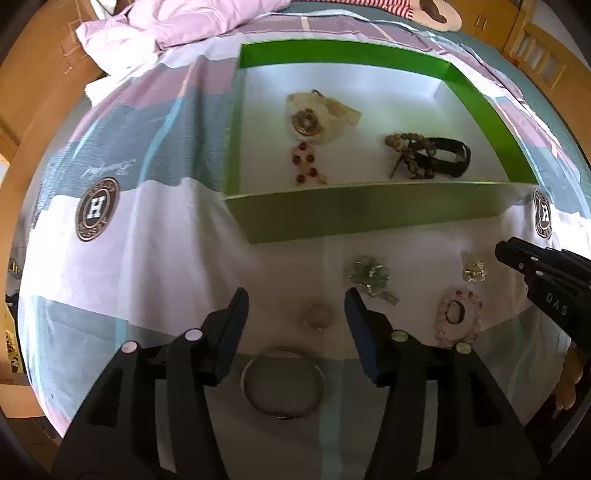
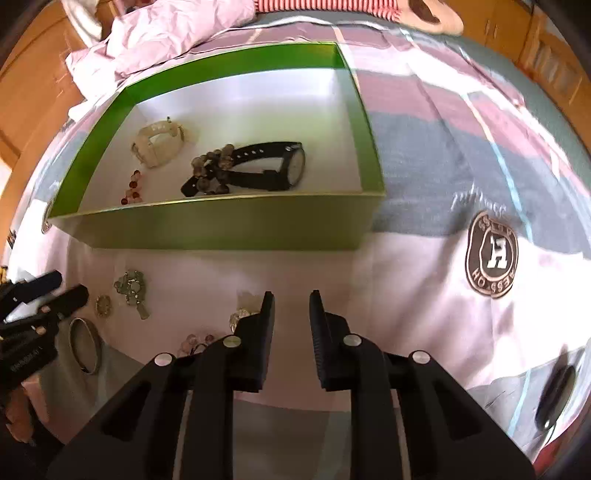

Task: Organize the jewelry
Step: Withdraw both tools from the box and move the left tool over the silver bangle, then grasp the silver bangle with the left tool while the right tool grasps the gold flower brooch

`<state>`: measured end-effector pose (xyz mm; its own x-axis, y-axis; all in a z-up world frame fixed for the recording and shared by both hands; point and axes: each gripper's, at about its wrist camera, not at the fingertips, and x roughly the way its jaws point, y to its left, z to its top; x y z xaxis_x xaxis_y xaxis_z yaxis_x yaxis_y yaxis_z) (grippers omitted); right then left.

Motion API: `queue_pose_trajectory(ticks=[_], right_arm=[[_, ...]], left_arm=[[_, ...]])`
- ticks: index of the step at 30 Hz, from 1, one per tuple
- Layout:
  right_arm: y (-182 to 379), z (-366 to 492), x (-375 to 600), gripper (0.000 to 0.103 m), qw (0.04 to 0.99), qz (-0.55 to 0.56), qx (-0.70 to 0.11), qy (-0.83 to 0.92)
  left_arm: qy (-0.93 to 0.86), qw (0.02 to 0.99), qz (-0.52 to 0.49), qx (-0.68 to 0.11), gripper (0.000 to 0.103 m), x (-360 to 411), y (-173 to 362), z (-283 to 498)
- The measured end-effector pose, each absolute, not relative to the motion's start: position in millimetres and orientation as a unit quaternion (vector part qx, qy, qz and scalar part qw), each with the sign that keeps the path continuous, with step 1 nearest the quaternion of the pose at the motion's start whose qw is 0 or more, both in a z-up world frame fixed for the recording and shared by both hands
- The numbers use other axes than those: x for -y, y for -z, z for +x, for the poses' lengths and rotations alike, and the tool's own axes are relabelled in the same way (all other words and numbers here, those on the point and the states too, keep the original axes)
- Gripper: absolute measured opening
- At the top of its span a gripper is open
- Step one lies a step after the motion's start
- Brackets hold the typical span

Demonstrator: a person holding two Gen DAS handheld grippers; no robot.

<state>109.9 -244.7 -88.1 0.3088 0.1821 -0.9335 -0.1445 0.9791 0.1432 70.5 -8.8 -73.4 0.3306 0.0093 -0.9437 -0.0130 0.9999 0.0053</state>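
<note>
A green box with a white floor lies on the bed. It holds a white watch, a red bead bracelet, a brown bead bracelet and a black watch. Loose on the sheet lie a pale bead ring, a metal bangle, a green stone bracelet, a pink bead bracelet and a small sparkly piece. My left gripper is open above the pale bead ring. My right gripper is open and empty.
The bed has a pink, white and grey-blue sheet with round badges. A crumpled pink duvet lies at the far left. A dark oval object lies at the right edge. Wooden furniture surrounds the bed.
</note>
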Motion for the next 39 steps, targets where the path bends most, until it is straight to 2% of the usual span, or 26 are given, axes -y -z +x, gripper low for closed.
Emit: queue_pose_trajectory(ticks=[2,4,7,12,24,30,32,36,38,39], right_arm=[[90.9,110.0,249.9,0.025,0.8,0.03,-0.589,-0.11],[90.5,109.1,252.3,0.031,0.798,0.031,-0.591,-0.115],[87.5,108.1,256.3,0.041,0.796,0.04,-0.593,-0.117],[83.9,106.5,250.9,0.041,0.797,0.04,-0.592,-0.118],[92.5,107.3,232.4,0.041,0.789,0.013,-0.602,-0.12],[98.4,108.7,226.0,0.043,0.786,0.008,-0.608,-0.115],[99.3,108.5,224.1,0.043,0.785,0.007,-0.608,-0.116],[102.2,107.8,214.5,0.043,0.782,-0.004,-0.61,-0.13],[103.1,105.7,207.6,0.035,0.782,-0.017,-0.608,-0.138],[102.9,105.0,205.4,0.029,0.783,-0.022,-0.606,-0.139]], left_arm=[[-0.002,0.814,0.004,-0.58,0.058,11.6,74.0,70.5],[0.0,0.812,0.013,-0.584,0.06,13.9,73.0,69.9],[0.008,0.806,0.009,-0.592,0.075,10.9,70.5,67.3],[0.009,0.8,0.032,-0.599,0.079,8.8,71.8,51.7],[-0.007,0.765,0.028,-0.644,0.079,-11.2,106.2,36.2],[-0.009,0.766,0.052,-0.641,0.067,2.3,113.7,32.8],[0.002,0.768,0.044,-0.639,0.055,5.0,112.2,32.9],[0.004,0.77,0.039,-0.637,0.054,6.6,112.5,34.4],[0.005,0.77,0.04,-0.636,0.06,7.9,112.8,37.4],[0.003,0.771,0.042,-0.636,0.062,8.8,113.1,38.3]])
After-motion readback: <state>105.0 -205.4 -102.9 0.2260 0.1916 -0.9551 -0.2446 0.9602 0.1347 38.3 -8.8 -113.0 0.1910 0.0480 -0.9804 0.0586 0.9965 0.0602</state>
